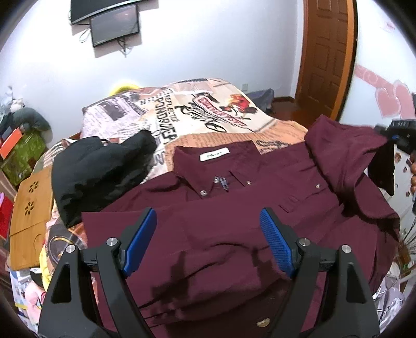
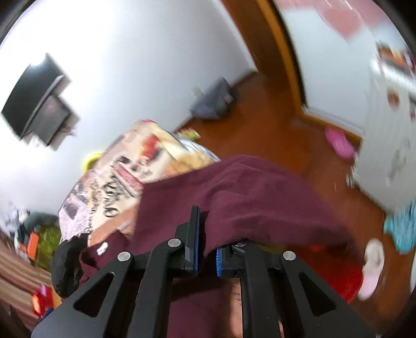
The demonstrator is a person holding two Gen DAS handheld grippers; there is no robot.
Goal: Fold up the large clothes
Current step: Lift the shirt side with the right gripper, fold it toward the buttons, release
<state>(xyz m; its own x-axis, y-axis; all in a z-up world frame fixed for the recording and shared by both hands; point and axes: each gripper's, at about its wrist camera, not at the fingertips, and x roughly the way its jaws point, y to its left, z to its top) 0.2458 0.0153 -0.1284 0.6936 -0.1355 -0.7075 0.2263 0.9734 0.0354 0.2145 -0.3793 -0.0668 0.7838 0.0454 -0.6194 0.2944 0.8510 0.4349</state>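
So we're working on a bed (image 1: 213,122) covered with a newspaper-and-comic print blanket, in a room with white walls, a brown wooden door (image 1: 327,54) on the right and a reddish wood floor (image 2: 273,124). Two dark screens (image 1: 109,18) hang on the wall, one overlapping the other.

Our one maroon shirt (image 1: 234,221) lies front-up on the bed, collar away from us, white neck label showing, buttoned at the collar. Its right side isn't flat: the sleeve (image 2: 247,197) is lifted off the bed and hangs in the air.

Just left of the shirt, touching its shoulder, there's one black garment (image 1: 98,171) in a heap. Further left, a wooden board (image 1: 28,221) with two flower cutouts leans at the bed's edge, and beyond it sits a green box (image 1: 23,153) with something orange on top. On the floor we can make out a grey bag (image 2: 213,101) by the wall, one pink slipper (image 2: 338,143) and one white slipper (image 2: 371,267), though that view is pretty blurry.

Our left gripper (image 1: 208,241) hovers over the lower front of the shirt with its blue-padded fingers spread wide, nothing between them. Our right gripper (image 2: 206,249) has its fingers clenched on the sleeve fabric, which drapes over the right one.
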